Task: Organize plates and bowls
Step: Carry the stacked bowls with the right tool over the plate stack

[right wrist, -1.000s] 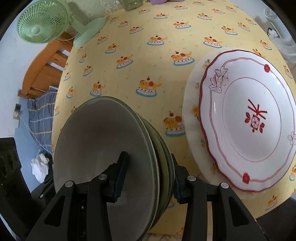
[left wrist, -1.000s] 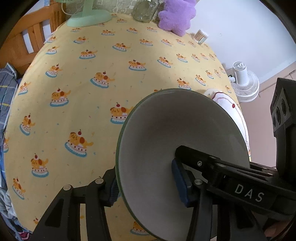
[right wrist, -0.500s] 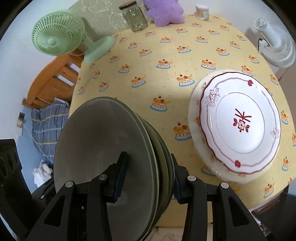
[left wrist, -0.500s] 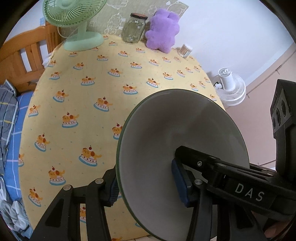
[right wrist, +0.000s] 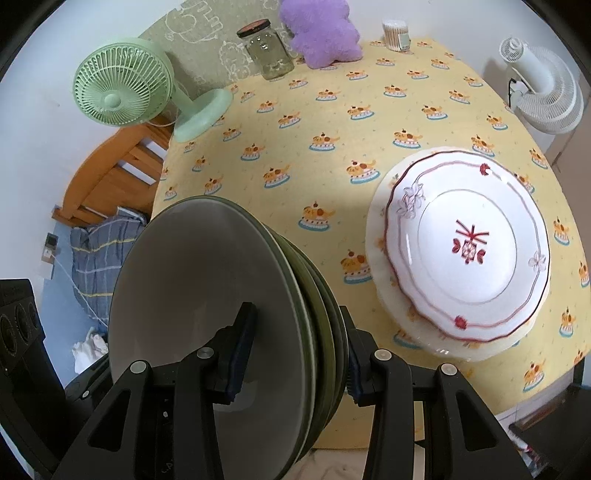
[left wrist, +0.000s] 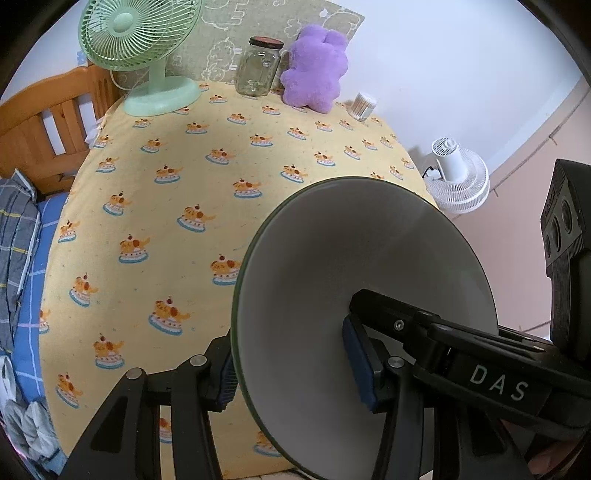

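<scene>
Bright, even indoor light, sharp throughout. Soft grey shadow across the yellow tablecloth [right wrist: 332, 122]; faint glare on the white plate [right wrist: 467, 243]. Strong fisheye bending, black vignette at corners.

We see the plate [right wrist: 467, 243] on the table [right wrist: 332, 122] at frame right, with the desk fan [right wrist: 122, 86], jar [right wrist: 269, 50] and plush toy [right wrist: 321, 31] along the top.

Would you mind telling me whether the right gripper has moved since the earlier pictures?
Yes. The right gripper, clamped on the green bowl stack, has risen away from the table: the red-patterned plate now looks smaller and farther off.
</scene>
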`<action>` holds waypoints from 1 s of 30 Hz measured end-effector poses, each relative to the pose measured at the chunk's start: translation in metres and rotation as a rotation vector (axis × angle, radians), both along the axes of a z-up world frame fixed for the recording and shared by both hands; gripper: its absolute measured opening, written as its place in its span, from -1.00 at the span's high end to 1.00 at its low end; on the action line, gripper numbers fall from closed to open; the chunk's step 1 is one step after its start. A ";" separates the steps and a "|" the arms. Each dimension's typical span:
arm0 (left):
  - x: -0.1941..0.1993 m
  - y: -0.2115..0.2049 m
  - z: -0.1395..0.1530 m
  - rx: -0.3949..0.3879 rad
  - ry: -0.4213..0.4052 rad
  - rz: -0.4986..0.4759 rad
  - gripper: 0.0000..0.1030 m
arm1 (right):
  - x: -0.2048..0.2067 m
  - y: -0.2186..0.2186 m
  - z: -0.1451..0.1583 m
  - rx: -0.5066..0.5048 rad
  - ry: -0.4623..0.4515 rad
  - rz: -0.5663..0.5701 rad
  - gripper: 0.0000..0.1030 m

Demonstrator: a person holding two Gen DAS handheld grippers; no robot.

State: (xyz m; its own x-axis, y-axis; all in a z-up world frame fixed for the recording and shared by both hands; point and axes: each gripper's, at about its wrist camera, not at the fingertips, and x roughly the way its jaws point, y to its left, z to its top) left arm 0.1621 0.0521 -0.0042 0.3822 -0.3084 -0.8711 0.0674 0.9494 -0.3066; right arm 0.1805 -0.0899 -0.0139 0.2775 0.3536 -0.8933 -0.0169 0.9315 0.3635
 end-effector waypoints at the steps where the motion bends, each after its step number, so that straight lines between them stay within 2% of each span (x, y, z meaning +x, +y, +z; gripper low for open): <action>1: 0.000 -0.004 0.001 0.000 0.000 0.005 0.03 | 0.002 -0.006 0.001 0.000 -0.002 0.007 0.13; 17: 0.014 -0.089 0.010 0.004 -0.010 0.051 0.02 | 0.016 -0.091 0.014 0.011 -0.017 0.043 0.12; 30: 0.032 -0.141 -0.002 -0.021 0.004 0.073 0.02 | 0.036 -0.148 0.007 -0.005 -0.010 0.057 0.12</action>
